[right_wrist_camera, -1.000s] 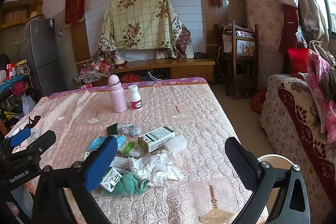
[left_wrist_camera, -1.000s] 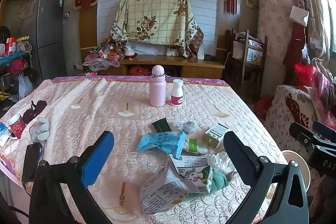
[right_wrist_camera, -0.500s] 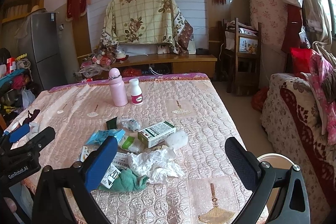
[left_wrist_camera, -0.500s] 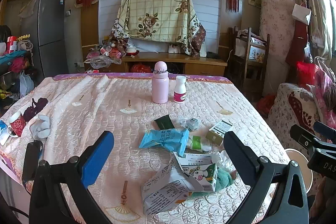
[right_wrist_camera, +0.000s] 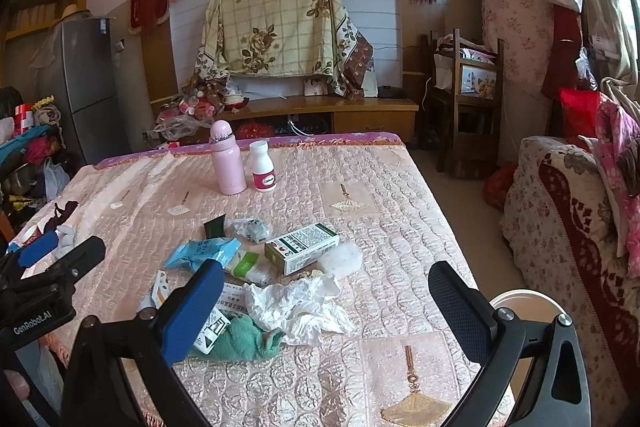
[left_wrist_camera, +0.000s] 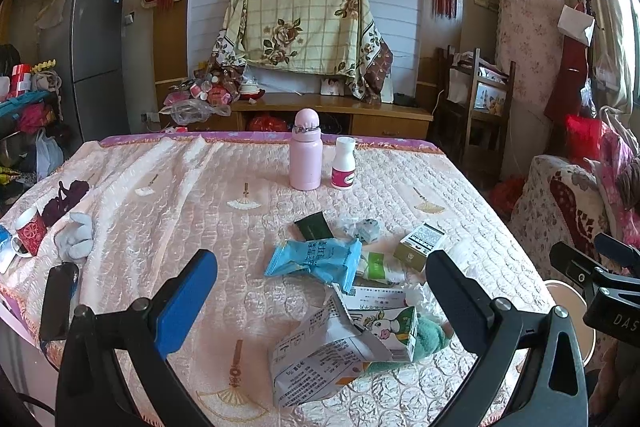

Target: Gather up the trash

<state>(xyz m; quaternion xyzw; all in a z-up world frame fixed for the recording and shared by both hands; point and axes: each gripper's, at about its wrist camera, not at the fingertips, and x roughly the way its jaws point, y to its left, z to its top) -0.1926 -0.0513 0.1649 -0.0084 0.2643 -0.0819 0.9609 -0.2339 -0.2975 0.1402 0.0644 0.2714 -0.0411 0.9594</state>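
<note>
Both grippers hover with fingers spread wide — left gripper [left_wrist_camera: 320, 291] over the torn carton [left_wrist_camera: 340, 343] at 6 o'clock, right gripper [right_wrist_camera: 326, 303] over the crumpled tissue [right_wrist_camera: 298, 303] — trash clustered on the surface [right_wrist_camera: 360, 187].

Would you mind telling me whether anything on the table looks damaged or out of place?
Yes: a milk carton lies torn open and flattened at the near edge, amid crumpled tissue and a blue wrapper.

Soft daylight from right window [left_wrist_camera: 630, 27] (glare), sharp, fisheye-bent dark corners
</note>
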